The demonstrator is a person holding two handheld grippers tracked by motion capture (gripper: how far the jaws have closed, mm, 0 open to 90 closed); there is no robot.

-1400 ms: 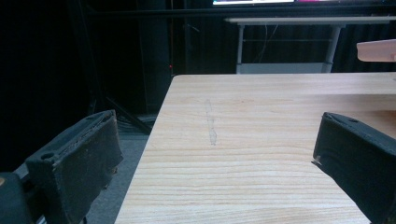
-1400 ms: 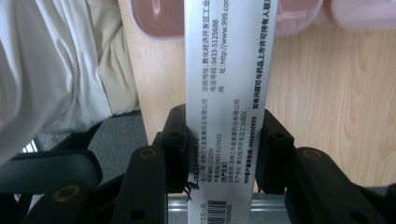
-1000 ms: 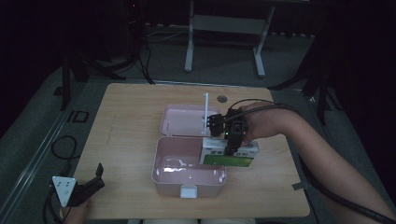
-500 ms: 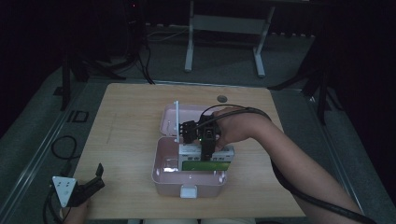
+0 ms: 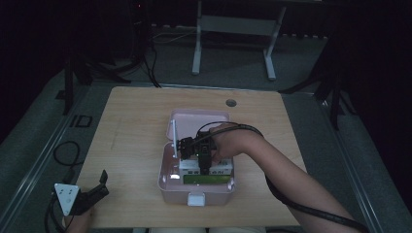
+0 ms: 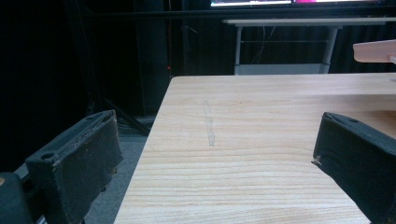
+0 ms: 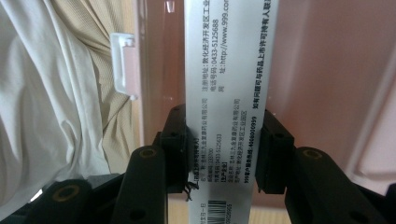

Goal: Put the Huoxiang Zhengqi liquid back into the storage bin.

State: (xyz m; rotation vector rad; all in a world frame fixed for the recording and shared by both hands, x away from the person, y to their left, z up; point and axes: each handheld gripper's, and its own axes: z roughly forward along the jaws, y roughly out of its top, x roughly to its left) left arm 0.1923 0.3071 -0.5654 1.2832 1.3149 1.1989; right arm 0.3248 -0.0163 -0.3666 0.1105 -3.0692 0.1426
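— Fingers first: how do they stand?

— Both pads of the right gripper [image 7: 223, 154] are clamped on the long sides of a white medicine box [image 7: 229, 84]. The left gripper [image 6: 219, 158] has its jaws wide apart with nothing between them, at the table's [image 5: 136, 121] near left corner.

— Where is the medicine box?

— Held over the near half of the open pink case [image 5: 167, 187], apparently on or just above a green-edged box [image 5: 206, 179] lying inside.

— So which step?

— Placing it, I'd judge. Next: settle it flat, then release.

— Any writing?

— Chinese print, "0433-5125688", "http://www.999.co…", "4006020999", and a barcode at the near end.
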